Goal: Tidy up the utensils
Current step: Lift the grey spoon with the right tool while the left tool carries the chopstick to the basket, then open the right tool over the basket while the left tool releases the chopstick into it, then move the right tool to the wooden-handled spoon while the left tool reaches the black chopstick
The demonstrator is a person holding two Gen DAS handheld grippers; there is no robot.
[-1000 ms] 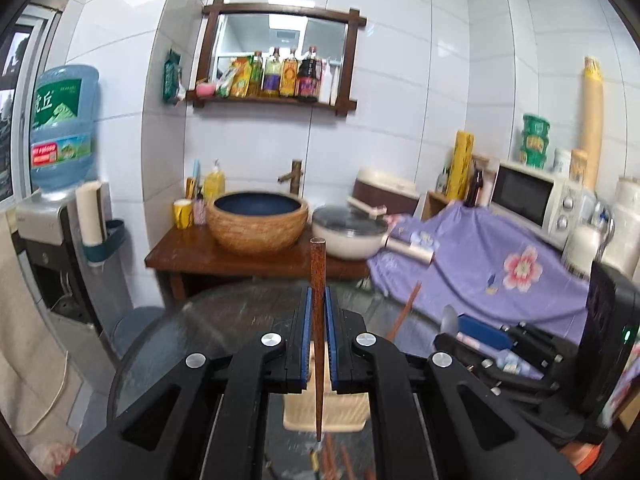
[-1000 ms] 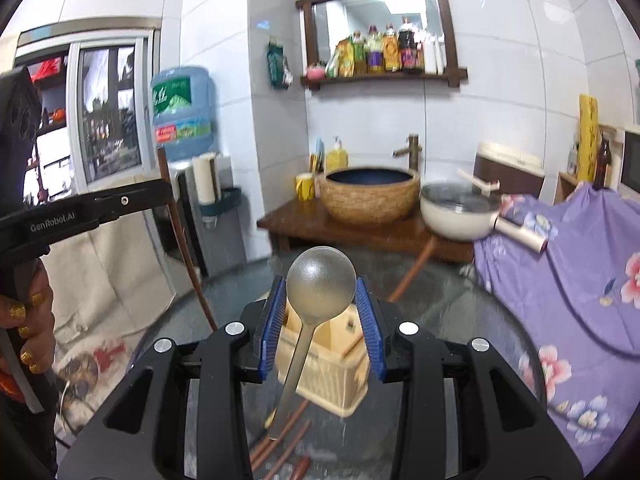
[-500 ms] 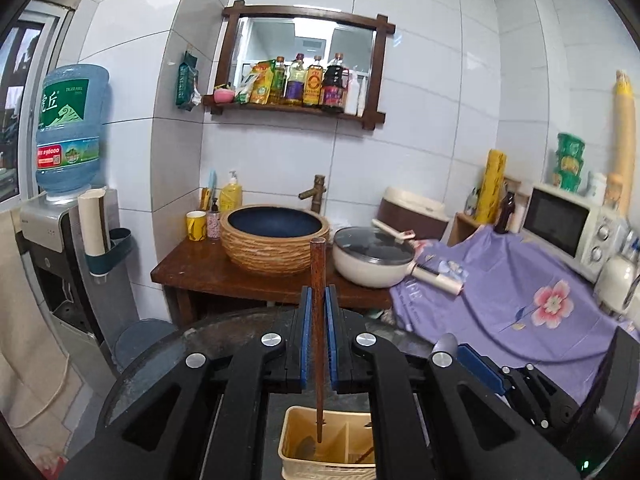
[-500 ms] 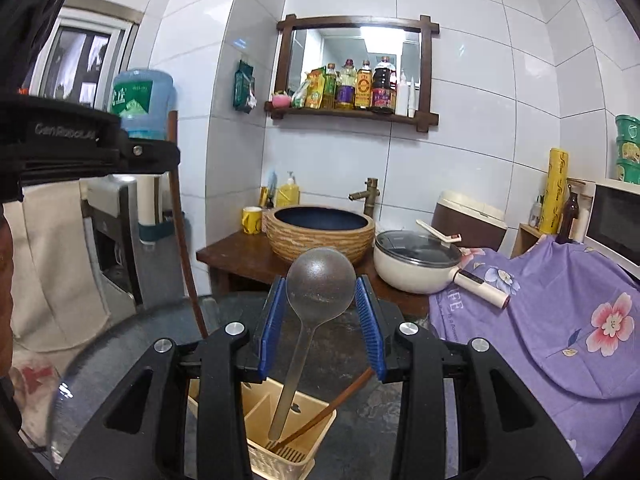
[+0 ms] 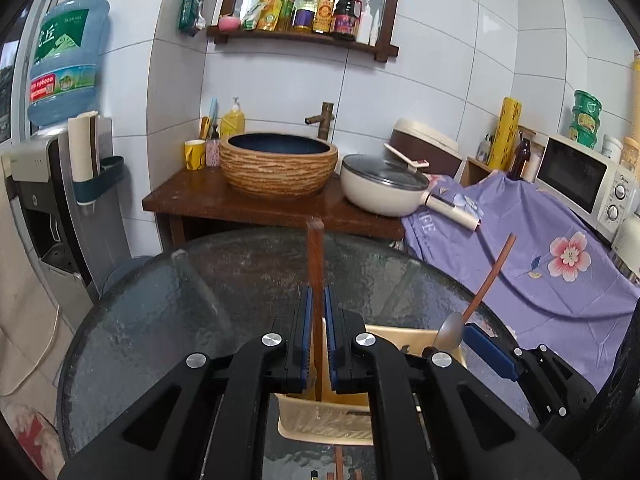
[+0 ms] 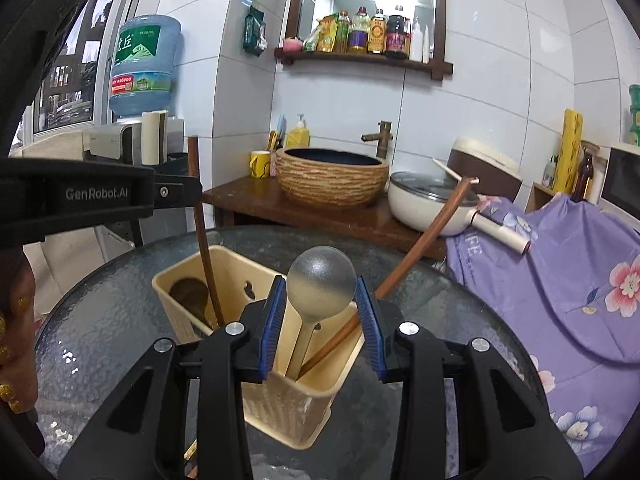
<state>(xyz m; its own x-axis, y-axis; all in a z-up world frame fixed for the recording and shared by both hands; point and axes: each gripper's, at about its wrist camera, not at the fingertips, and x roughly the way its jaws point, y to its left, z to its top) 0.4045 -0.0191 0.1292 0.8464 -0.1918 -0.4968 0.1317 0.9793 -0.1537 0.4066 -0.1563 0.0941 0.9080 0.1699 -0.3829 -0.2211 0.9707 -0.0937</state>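
Note:
A beige utensil holder [image 6: 224, 276] stands on the round glass table; it also shows in the left wrist view [image 5: 320, 424]. My left gripper [image 5: 316, 304] is shut on a brown wooden chopstick [image 5: 315, 256], upright, its lower end inside the holder's left compartment [image 6: 206, 256]. My right gripper [image 6: 321, 300] is shut on a grey metal spoon [image 6: 321, 280], bowl up, its handle down in the right compartment. Another chopstick [image 6: 420, 240] leans out of that compartment to the right. A dark spoon [image 6: 190, 294] lies in the left compartment.
The glass table [image 5: 168, 320] carries loose chopsticks near its front edge [image 5: 340, 464]. Behind stand a wooden stand with a woven basin [image 5: 278, 168], a white pan [image 5: 384, 190], a purple cloth [image 5: 540, 248], a microwave [image 5: 580, 184] and a water dispenser [image 5: 60, 128].
Both grippers have come down over the holder. The chopstick and the spoon handle have gone lower into its compartments.

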